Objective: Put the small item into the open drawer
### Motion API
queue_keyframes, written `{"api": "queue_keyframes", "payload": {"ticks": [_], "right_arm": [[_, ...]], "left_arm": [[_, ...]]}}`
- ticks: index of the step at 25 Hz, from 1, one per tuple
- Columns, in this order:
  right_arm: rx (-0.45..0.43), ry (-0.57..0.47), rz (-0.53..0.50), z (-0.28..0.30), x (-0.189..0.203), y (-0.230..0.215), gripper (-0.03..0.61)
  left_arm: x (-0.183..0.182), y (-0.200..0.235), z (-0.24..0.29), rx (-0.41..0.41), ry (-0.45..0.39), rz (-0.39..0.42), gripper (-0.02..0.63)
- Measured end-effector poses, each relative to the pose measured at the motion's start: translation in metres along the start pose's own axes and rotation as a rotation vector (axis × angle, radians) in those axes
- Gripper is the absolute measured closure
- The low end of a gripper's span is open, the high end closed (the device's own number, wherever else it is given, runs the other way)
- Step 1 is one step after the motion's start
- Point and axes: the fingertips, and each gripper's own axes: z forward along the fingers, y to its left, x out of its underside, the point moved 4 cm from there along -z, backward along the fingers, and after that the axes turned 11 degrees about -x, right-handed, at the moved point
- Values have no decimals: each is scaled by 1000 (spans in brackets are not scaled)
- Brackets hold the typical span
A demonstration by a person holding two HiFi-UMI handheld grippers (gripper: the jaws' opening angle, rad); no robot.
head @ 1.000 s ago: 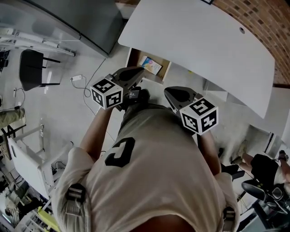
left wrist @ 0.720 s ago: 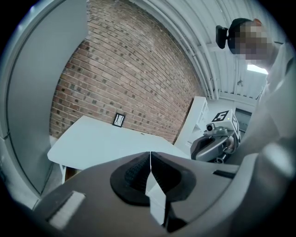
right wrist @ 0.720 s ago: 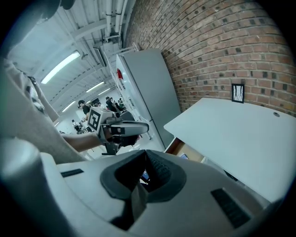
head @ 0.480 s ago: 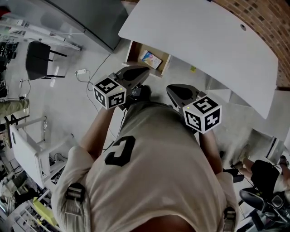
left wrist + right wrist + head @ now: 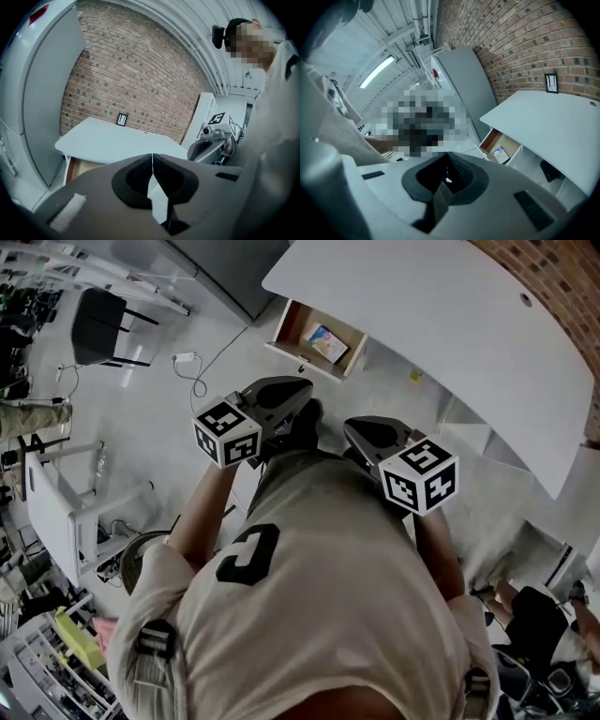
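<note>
Jaws of the left gripper (image 5: 152, 164) shut, pads meeting in a straight seam, nothing between them. Head view, far left: black chair (image 5: 101, 324) on pale floor, white power adapter (image 5: 185, 359) with its cable lying loose near it. Left gripper held out in front of the person's torso, marker cube (image 5: 226, 432) facing up, nose aimed toward the desk.

Open drawer (image 5: 300, 326) sticks out under the left end of the white desk (image 5: 422, 324), well apart from both grippers. Small item (image 5: 327, 343), flat and colourful, lies inside the drawer on its wooden floor, near the middle; the right gripper view shows it the same way.

Right gripper (image 5: 447, 171) beside the left one, its cube (image 5: 419, 474) also up. Jaws closed, pads together; a tiny bright speck shows low in the seam, too small to tell what. No object gripped that can be made out.

Far right: brick wall (image 5: 553, 277) behind the desk, with a small framed sign (image 5: 551, 83) on it.
</note>
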Motion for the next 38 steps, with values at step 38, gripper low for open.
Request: {"api": "queue_keyframes", "payload": {"ticks": [38], "right_arm": [[151, 68, 14, 173, -42, 66, 574]], "left_arm": [[37, 150, -106, 187, 40, -6, 606]]}}
